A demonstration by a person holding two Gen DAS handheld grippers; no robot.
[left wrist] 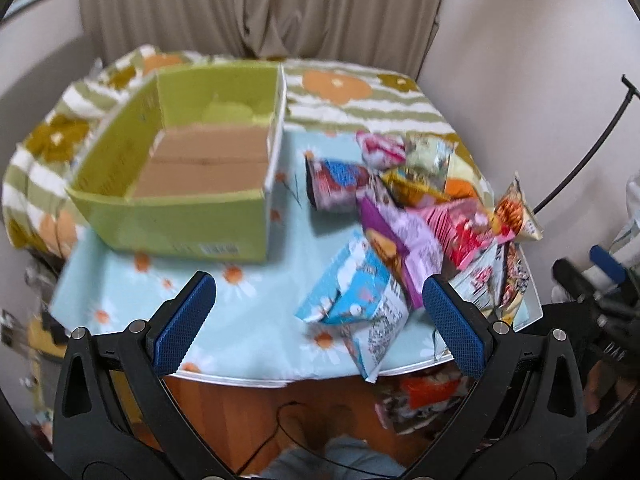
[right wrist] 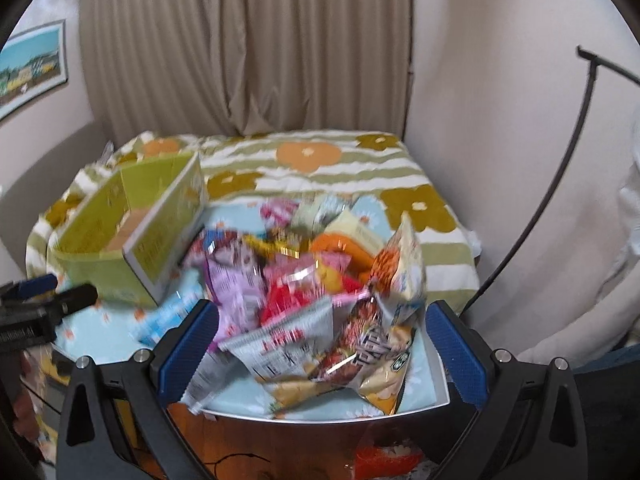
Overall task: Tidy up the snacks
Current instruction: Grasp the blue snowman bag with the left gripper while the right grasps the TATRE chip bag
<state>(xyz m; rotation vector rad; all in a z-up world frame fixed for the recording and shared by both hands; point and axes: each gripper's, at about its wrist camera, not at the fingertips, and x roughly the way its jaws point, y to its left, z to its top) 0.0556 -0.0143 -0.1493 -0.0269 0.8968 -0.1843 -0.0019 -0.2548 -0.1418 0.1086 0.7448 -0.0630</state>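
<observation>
A pile of snack packets point(left wrist: 420, 216) lies on the right side of the flower-print table point(left wrist: 224, 344); the right wrist view shows the same pile point(right wrist: 312, 292) close up. An empty green cardboard box point(left wrist: 188, 168) with a brown bottom stands at the left, also seen in the right wrist view point(right wrist: 132, 236). My left gripper point(left wrist: 320, 312) hangs open above the table's front edge, a light blue packet point(left wrist: 356, 300) between its fingers but untouched. My right gripper point(right wrist: 322, 340) is open over the front of the pile, holding nothing.
A green and orange flowered blanket point(right wrist: 320, 160) covers the surface behind the table, with beige curtains point(right wrist: 248, 48) beyond. More packets point(left wrist: 420, 400) lie on the floor under the table's front edge. A black curved rod point(right wrist: 552, 184) stands at the right.
</observation>
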